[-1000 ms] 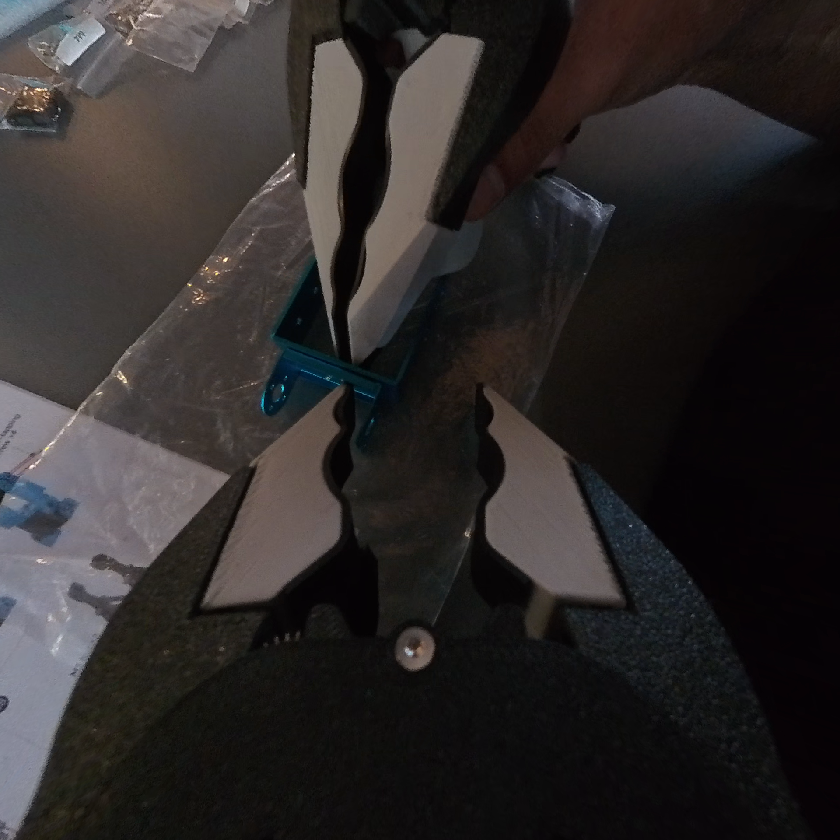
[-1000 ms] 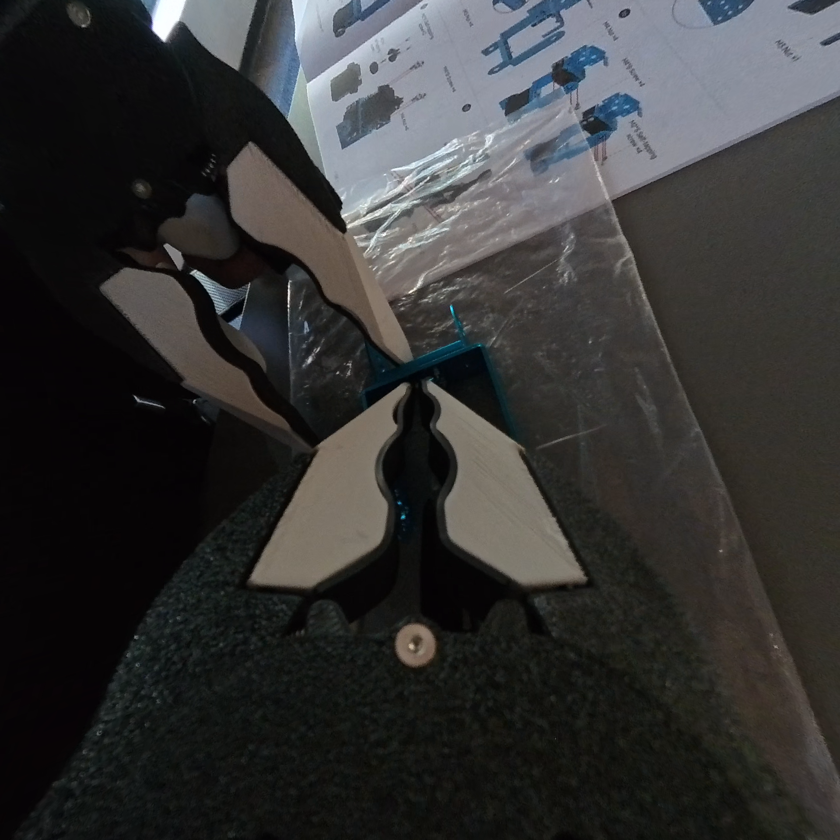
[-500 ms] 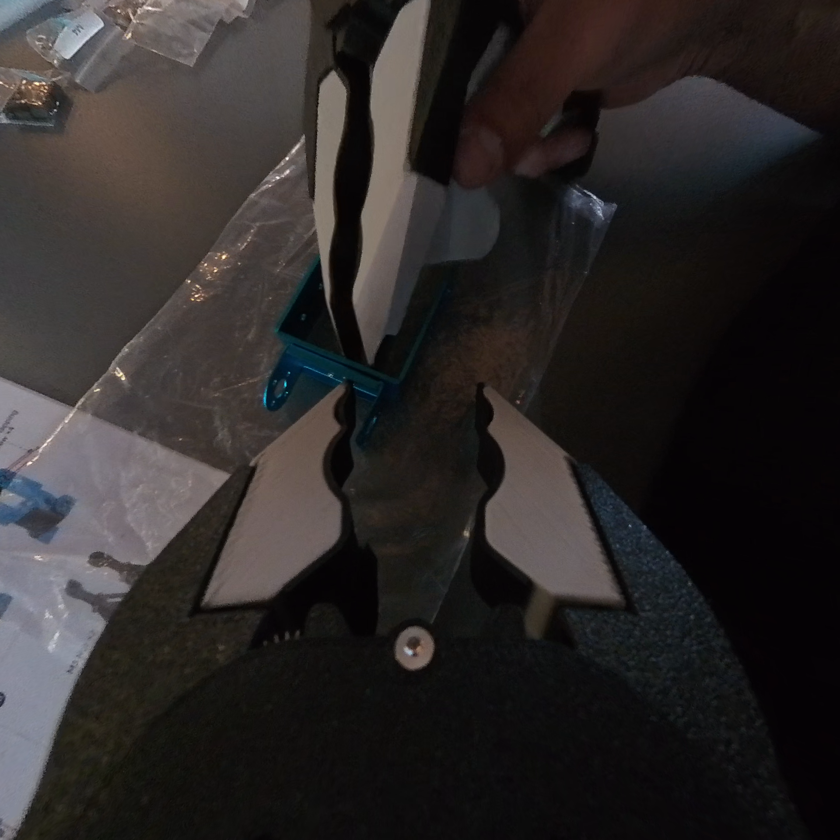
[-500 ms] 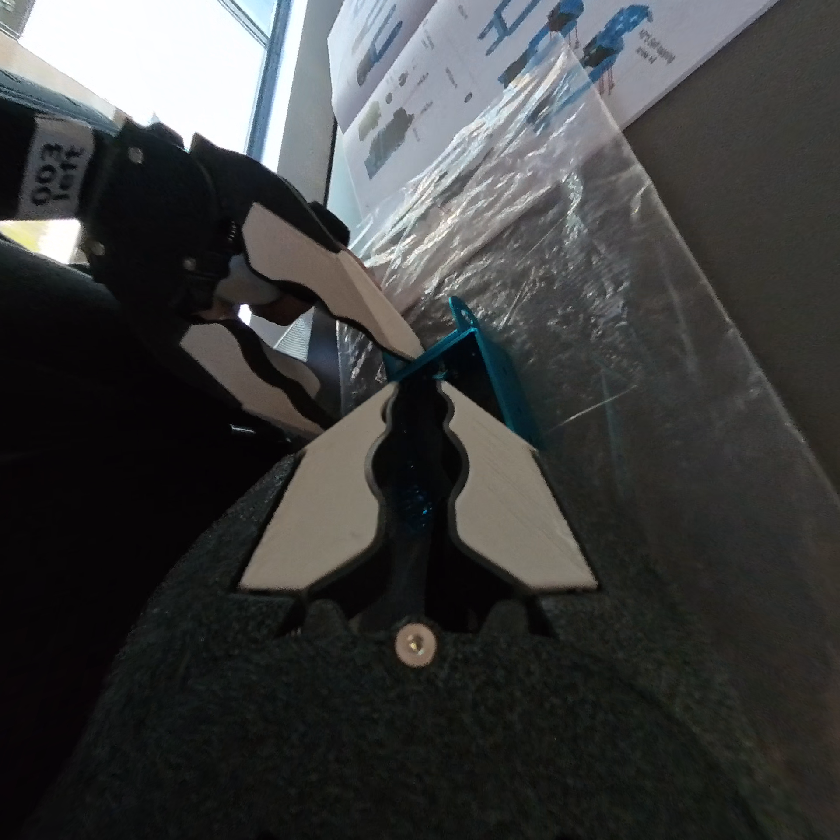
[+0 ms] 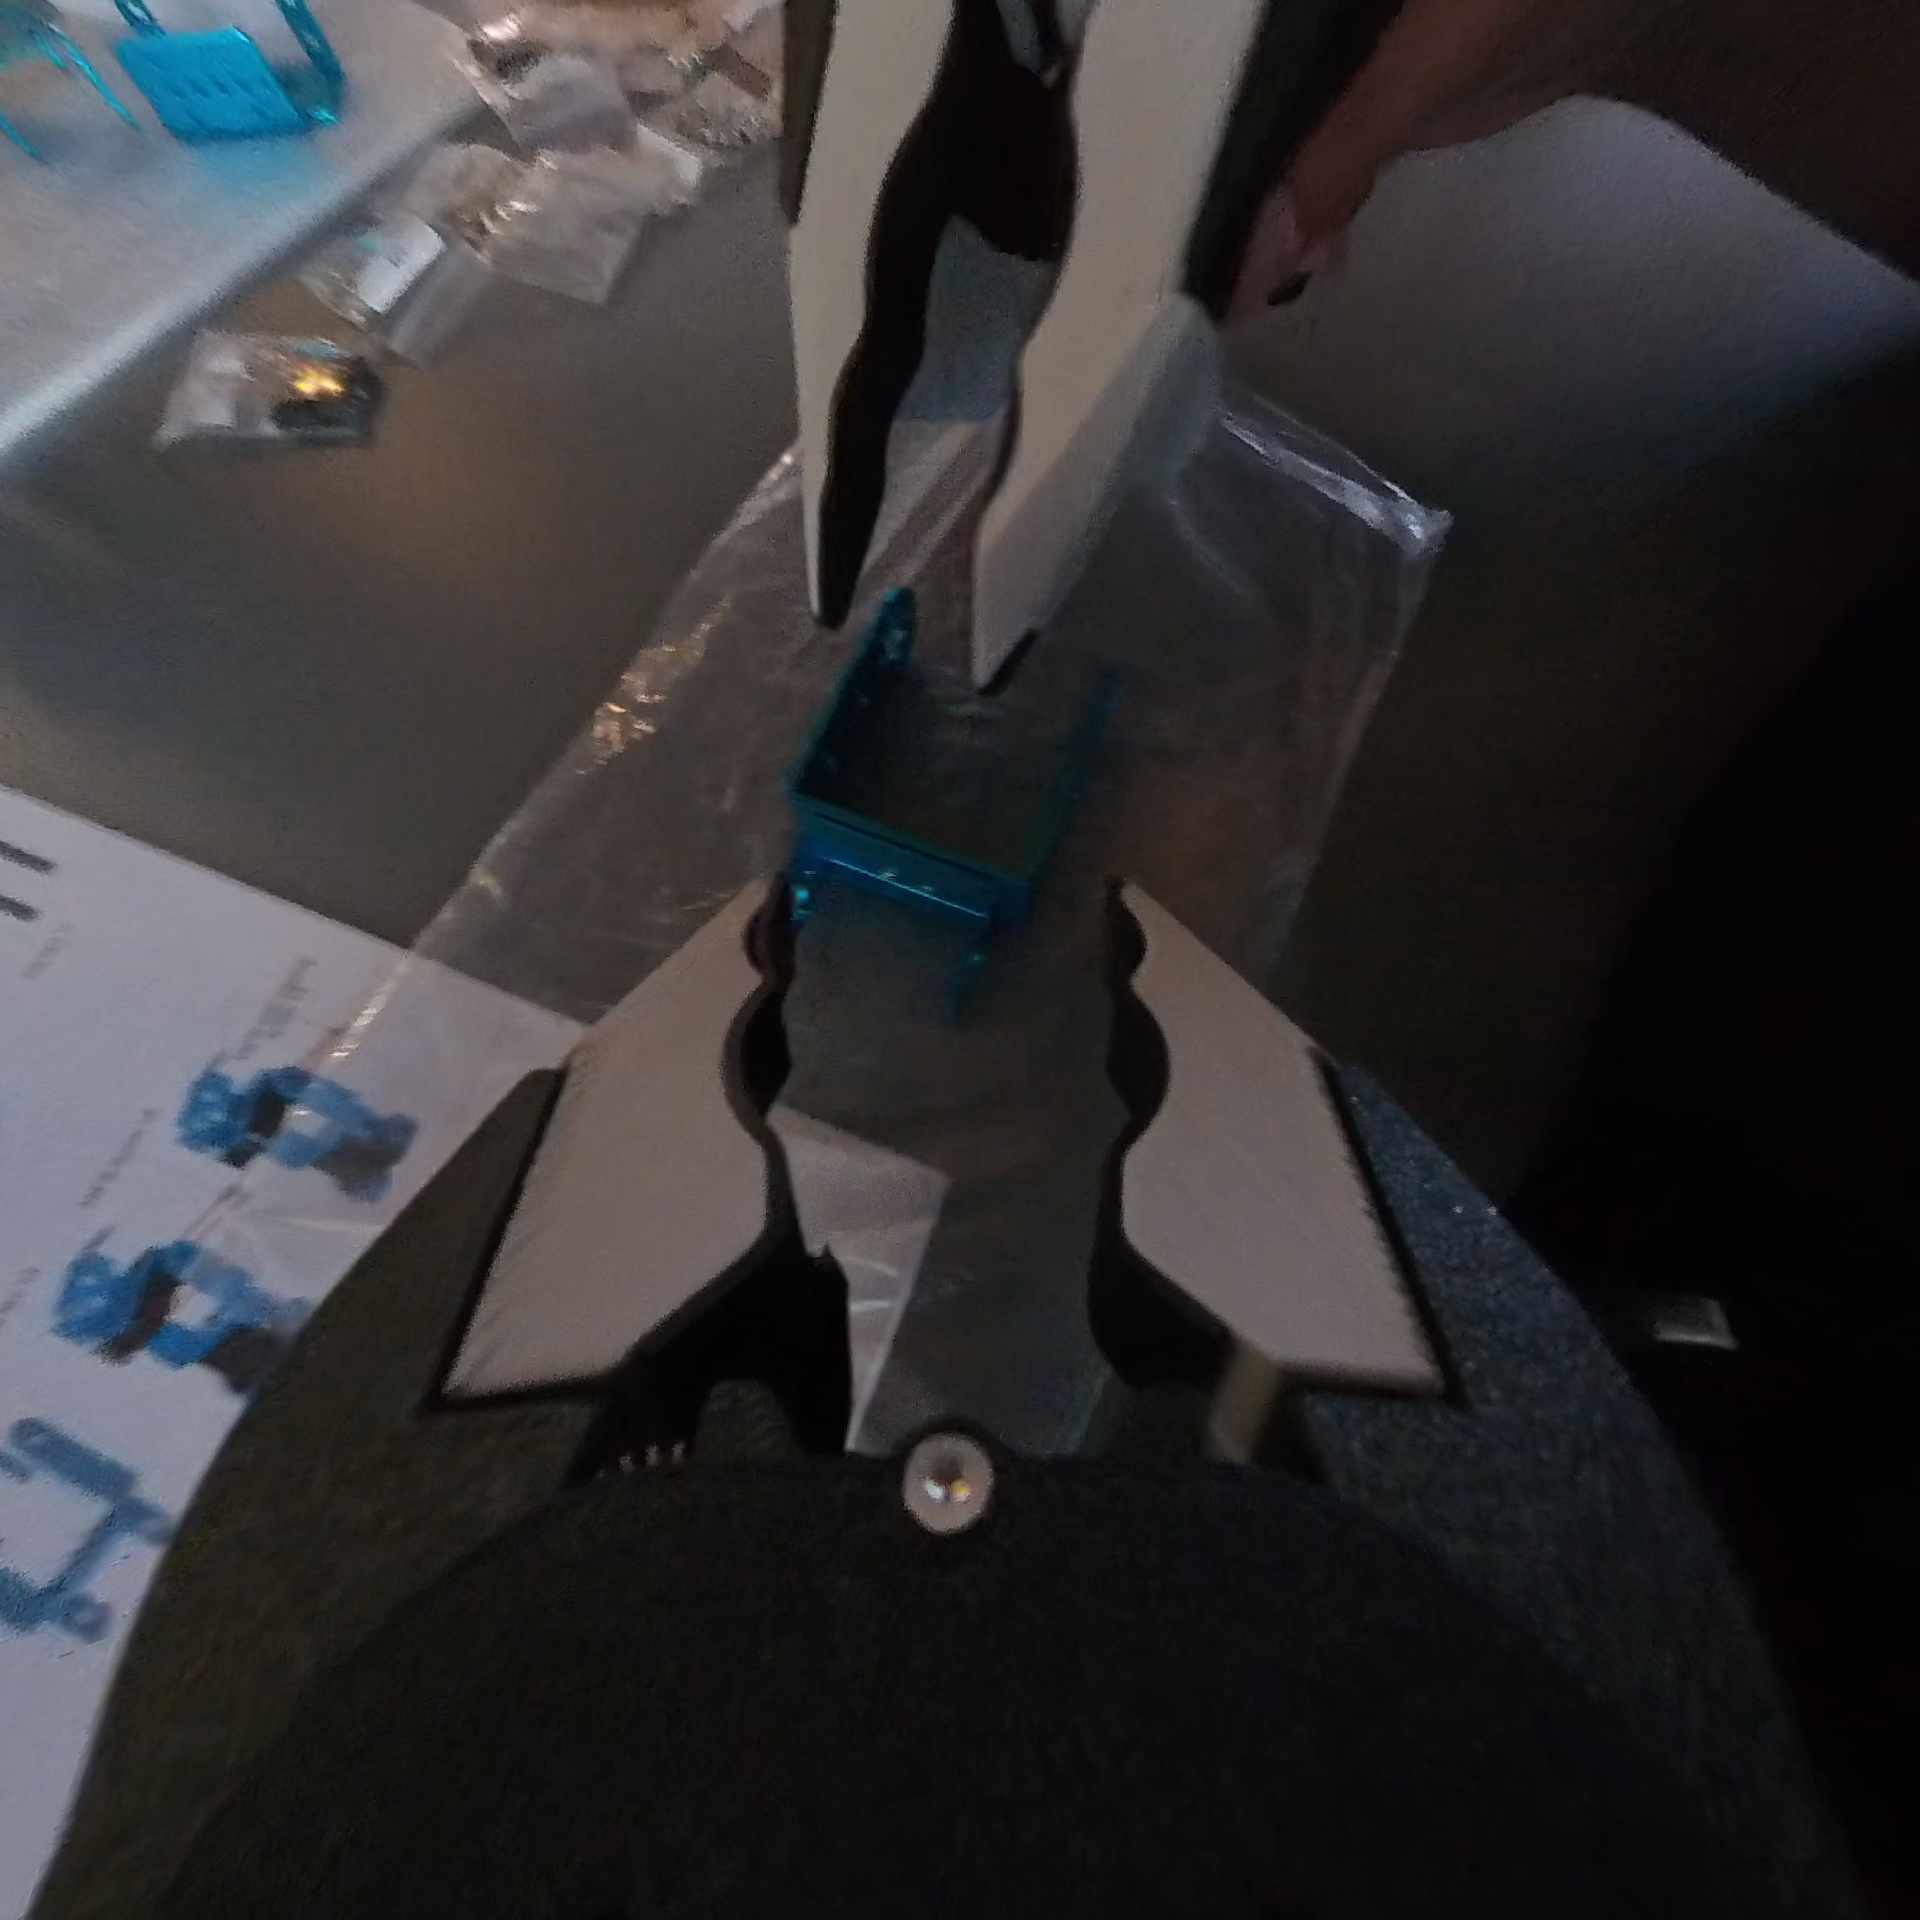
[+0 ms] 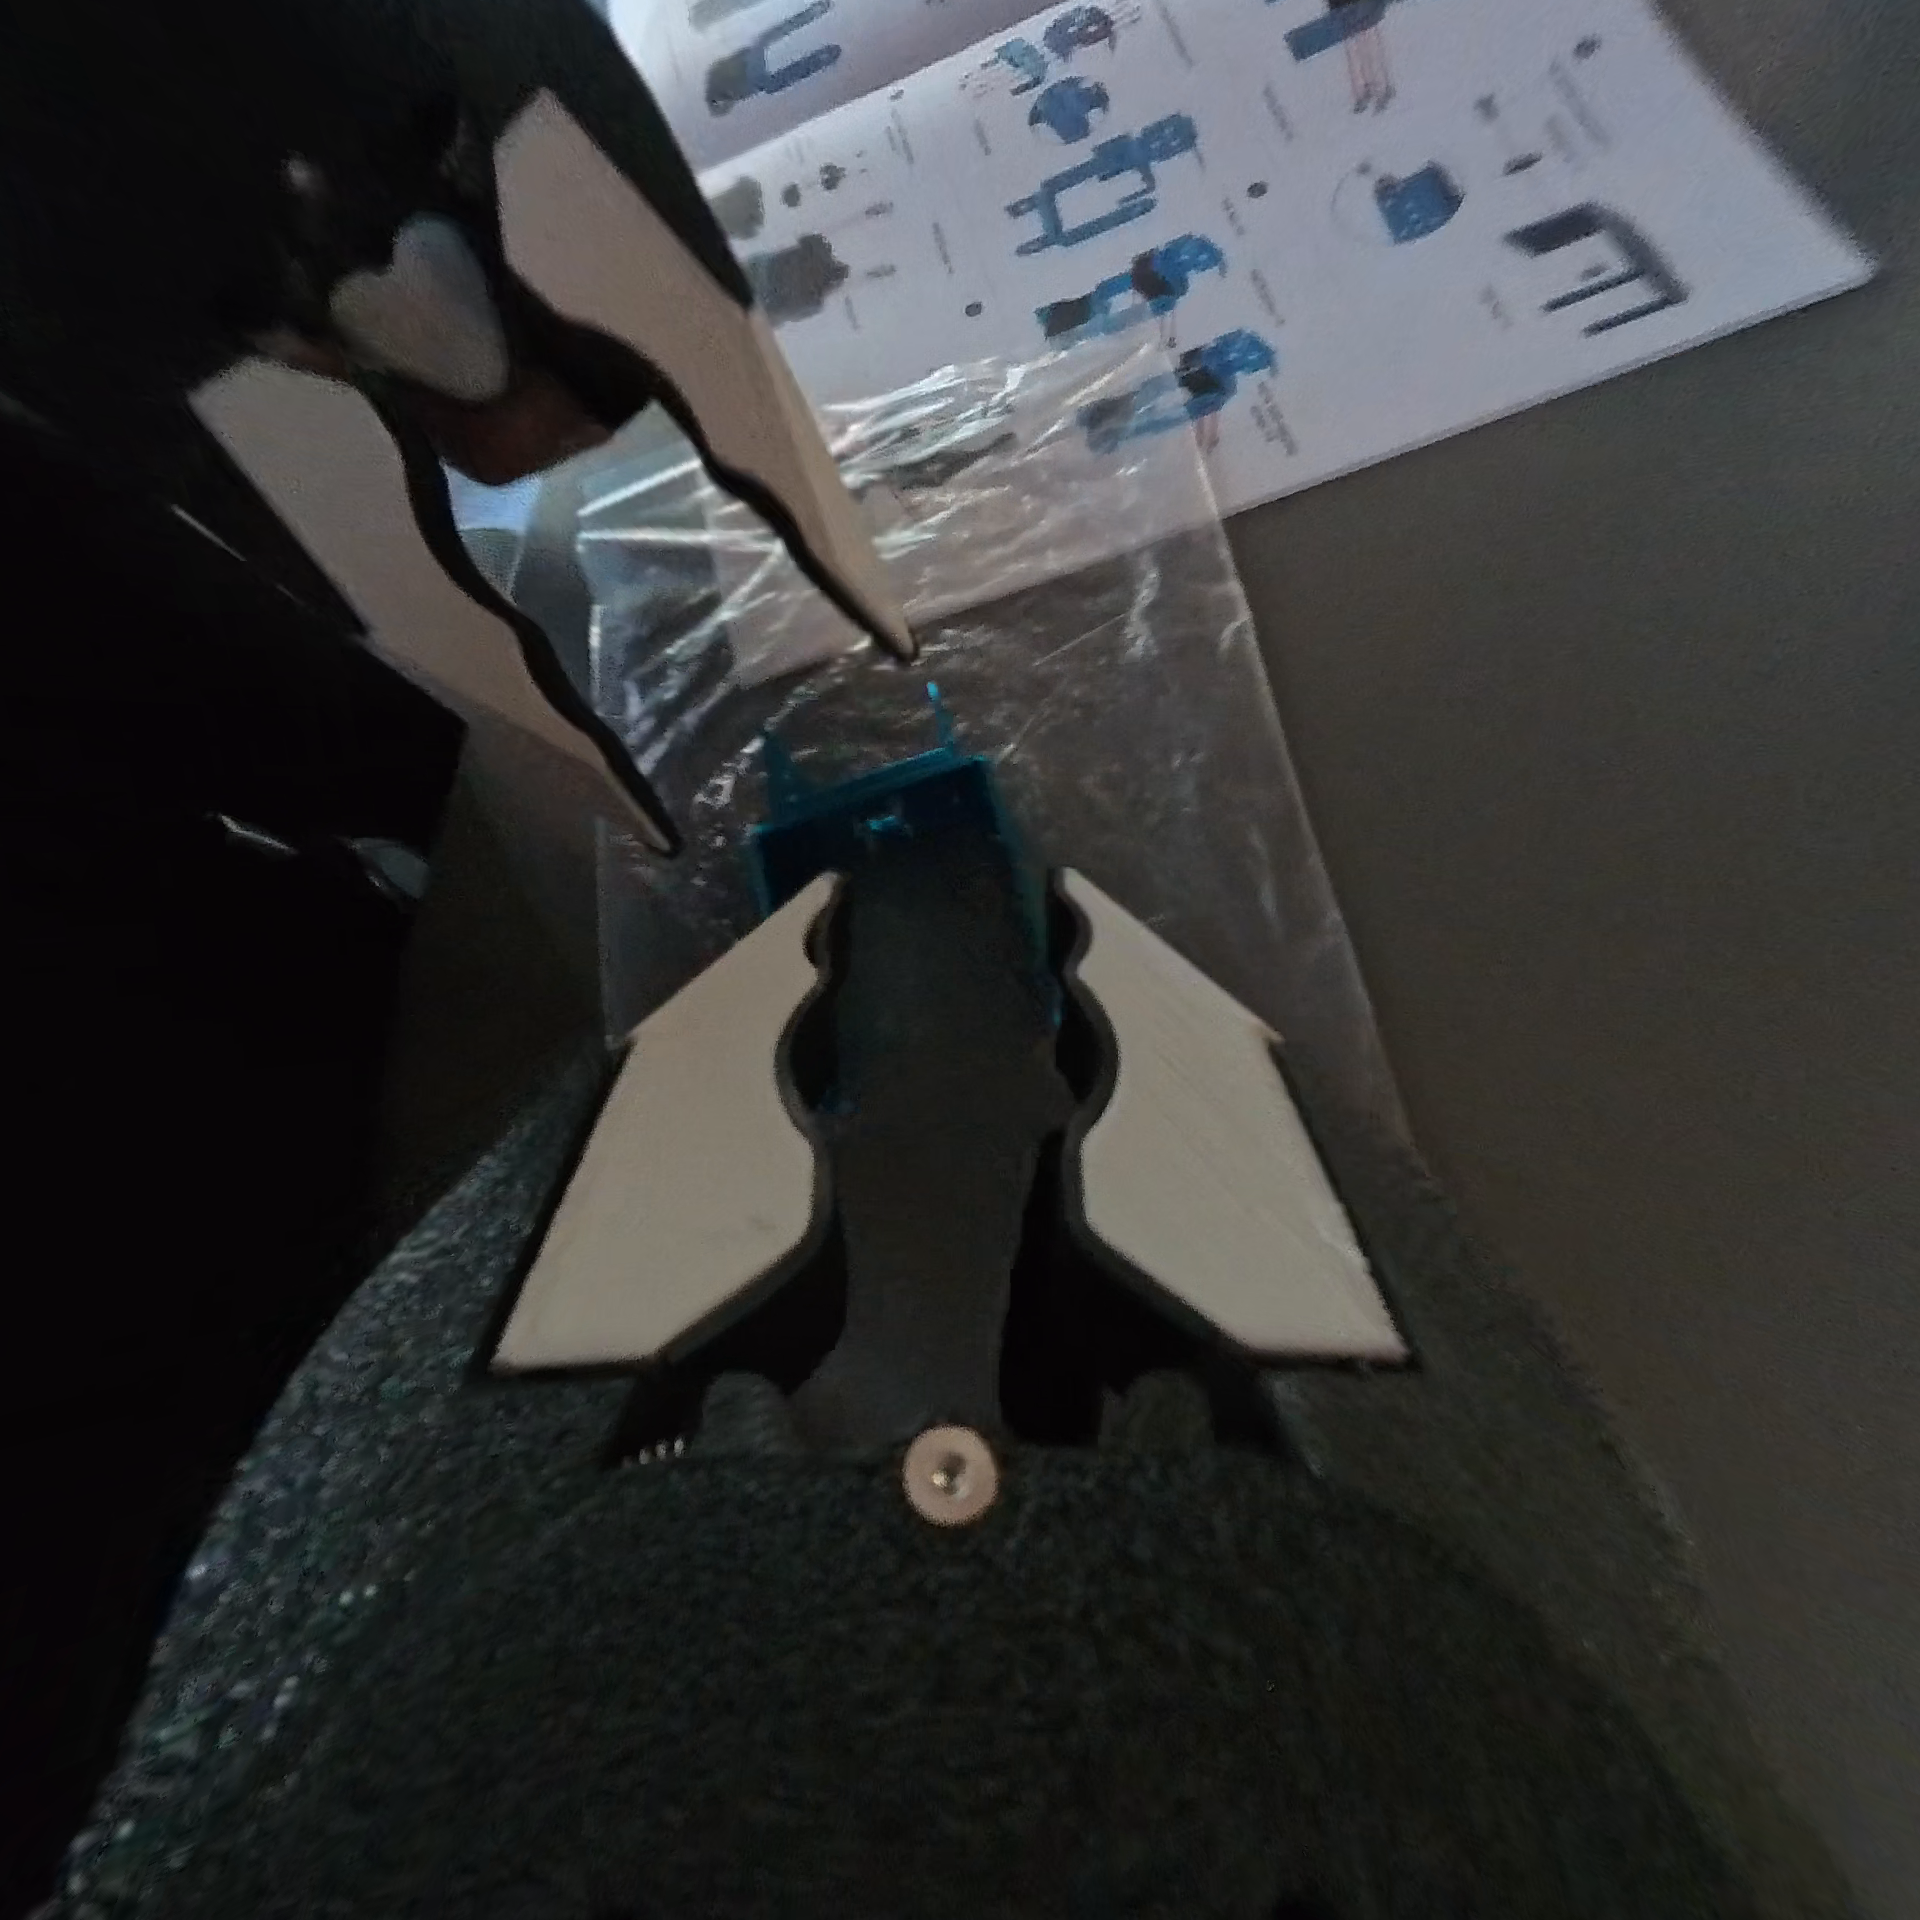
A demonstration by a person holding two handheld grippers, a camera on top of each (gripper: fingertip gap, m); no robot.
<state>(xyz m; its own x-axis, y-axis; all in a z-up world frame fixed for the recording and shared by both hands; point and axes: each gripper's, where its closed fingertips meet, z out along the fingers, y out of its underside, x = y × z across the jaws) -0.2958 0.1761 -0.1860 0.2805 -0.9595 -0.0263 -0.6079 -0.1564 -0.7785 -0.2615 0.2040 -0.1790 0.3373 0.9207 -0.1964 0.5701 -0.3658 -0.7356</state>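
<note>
Blue bracket (image 5: 914, 821), one, on one clear bag (image 5: 1299, 665); both grippers' fingers wide, empty.

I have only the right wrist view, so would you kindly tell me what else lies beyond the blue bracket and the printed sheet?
Observer: The left wrist view shows small clear packets scattered far behind the right claw.
Operator: Are there any more blue parts out there?
Observer: Yes, a blue perforated piece sits on a paler surface beyond the packets.
Operator: Thank you. Does anything show behind my claw?
Observer: A hand shows just behind its fingers.
</note>
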